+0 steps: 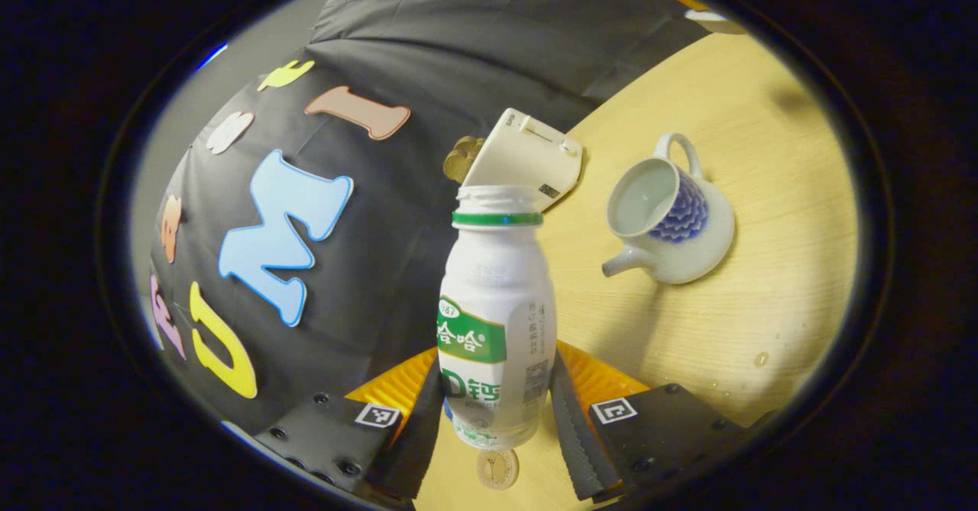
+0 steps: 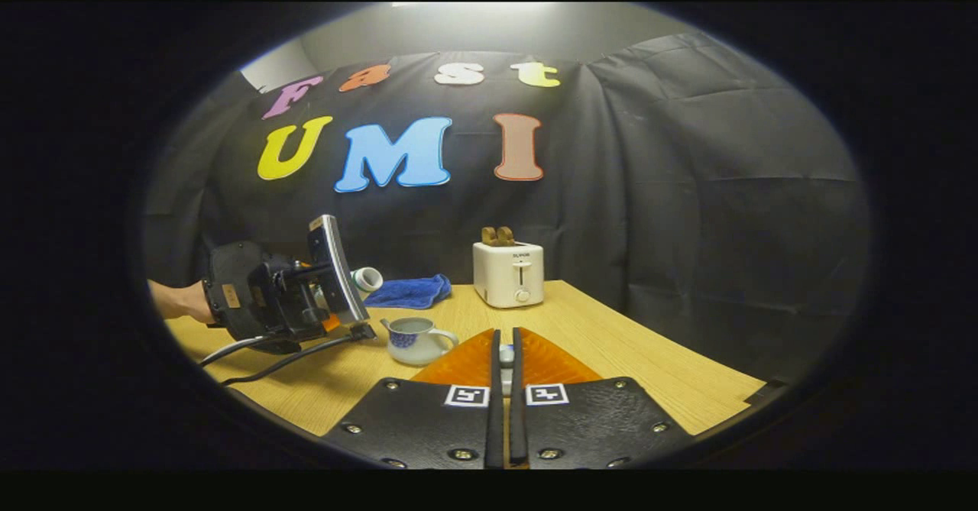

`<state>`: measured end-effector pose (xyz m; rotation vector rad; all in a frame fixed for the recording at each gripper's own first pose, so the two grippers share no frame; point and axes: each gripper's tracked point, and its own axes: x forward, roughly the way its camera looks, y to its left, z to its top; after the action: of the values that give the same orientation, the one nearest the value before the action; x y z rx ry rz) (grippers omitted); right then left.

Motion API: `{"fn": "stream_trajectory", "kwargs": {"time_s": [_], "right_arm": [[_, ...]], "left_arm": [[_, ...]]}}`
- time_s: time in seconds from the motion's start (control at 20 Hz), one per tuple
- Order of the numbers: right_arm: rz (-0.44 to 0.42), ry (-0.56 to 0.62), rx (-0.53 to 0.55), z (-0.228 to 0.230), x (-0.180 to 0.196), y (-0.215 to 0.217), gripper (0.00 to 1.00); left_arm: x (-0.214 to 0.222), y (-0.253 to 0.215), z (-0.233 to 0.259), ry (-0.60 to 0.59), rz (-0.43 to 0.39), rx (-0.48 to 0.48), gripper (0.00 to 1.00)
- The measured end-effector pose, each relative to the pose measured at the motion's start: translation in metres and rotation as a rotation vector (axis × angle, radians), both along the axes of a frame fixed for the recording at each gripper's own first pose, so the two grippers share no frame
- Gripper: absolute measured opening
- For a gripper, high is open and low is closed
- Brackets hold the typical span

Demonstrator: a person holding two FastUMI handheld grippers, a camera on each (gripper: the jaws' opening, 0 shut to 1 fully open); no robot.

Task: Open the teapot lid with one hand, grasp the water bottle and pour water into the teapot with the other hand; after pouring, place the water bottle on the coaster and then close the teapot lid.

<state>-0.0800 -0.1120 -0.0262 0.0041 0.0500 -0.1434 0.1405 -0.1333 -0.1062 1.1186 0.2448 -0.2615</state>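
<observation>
My left gripper [image 1: 497,377] is shut on a white water bottle [image 1: 497,305] with a green neck ring and no cap. In the right gripper view that gripper [image 2: 306,297], held by a hand [image 2: 179,301], tips the bottle sideways so its mouth [image 2: 368,278] sits just up and left of the teapot [image 2: 416,341]. The white teapot [image 1: 672,221] with a blue pattern stands open on the table, and no stream shows. My right gripper [image 2: 506,343] is shut on a small white piece, apparently the teapot lid [image 2: 506,355], held to the teapot's right. A round coaster [image 1: 497,469] lies below the bottle.
A white toaster [image 2: 508,273] with bread in it stands at the back of the wooden table [image 2: 611,343]. A blue cloth [image 2: 409,291] lies to its left. Water drops [image 1: 760,360] dot the table near the teapot. A cable [image 2: 260,362] trails from the left gripper.
</observation>
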Motion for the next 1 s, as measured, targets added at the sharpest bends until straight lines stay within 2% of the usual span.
{"fn": "stream_trajectory", "kwargs": {"time_s": [0.15,0.2,0.3,0.4,0.45,0.65,0.7,0.8,0.85,0.9,1.0], "right_arm": [[-0.004,-0.007,0.003,0.001,-0.001,-0.004,0.04],[-0.003,-0.009,0.006,0.002,-0.001,-0.005,0.0],[-0.002,-0.012,0.012,0.002,-0.002,-0.006,0.04],[0.003,-0.005,0.01,-0.003,-0.001,-0.007,0.04],[0.003,-0.002,0.011,-0.004,-0.001,-0.008,0.0],[0.0,-0.003,0.018,-0.006,-0.002,-0.012,0.0],[-0.001,-0.003,0.02,-0.006,-0.002,-0.012,0.0],[-0.003,-0.005,0.022,-0.006,-0.002,-0.014,0.0],[-0.005,-0.008,0.022,-0.006,-0.003,-0.015,0.04],[-0.006,-0.007,0.022,-0.006,-0.003,-0.015,0.0],[-0.009,-0.006,0.026,-0.007,-0.005,-0.017,0.03]], "left_arm": [[0.002,0.0,-0.002,0.011,-0.017,0.077,0.82],[0.003,-0.002,-0.002,0.003,-0.023,0.1,0.82],[0.006,-0.004,-0.003,-0.001,-0.036,0.149,0.82],[0.003,-0.006,-0.004,-0.001,-0.051,0.198,0.82],[0.003,-0.007,-0.003,0.003,-0.058,0.221,0.82],[0.006,-0.014,-0.004,-0.01,-0.074,0.292,0.82],[0.006,-0.016,-0.005,-0.006,-0.078,0.306,0.76],[0.007,-0.018,-0.004,-0.004,-0.089,0.332,0.82],[0.007,-0.018,-0.003,-0.007,-0.093,0.349,0.82],[0.008,-0.019,-0.001,-0.014,-0.097,0.363,0.82],[0.009,-0.02,0.002,-0.015,-0.104,0.375,0.82]]}}
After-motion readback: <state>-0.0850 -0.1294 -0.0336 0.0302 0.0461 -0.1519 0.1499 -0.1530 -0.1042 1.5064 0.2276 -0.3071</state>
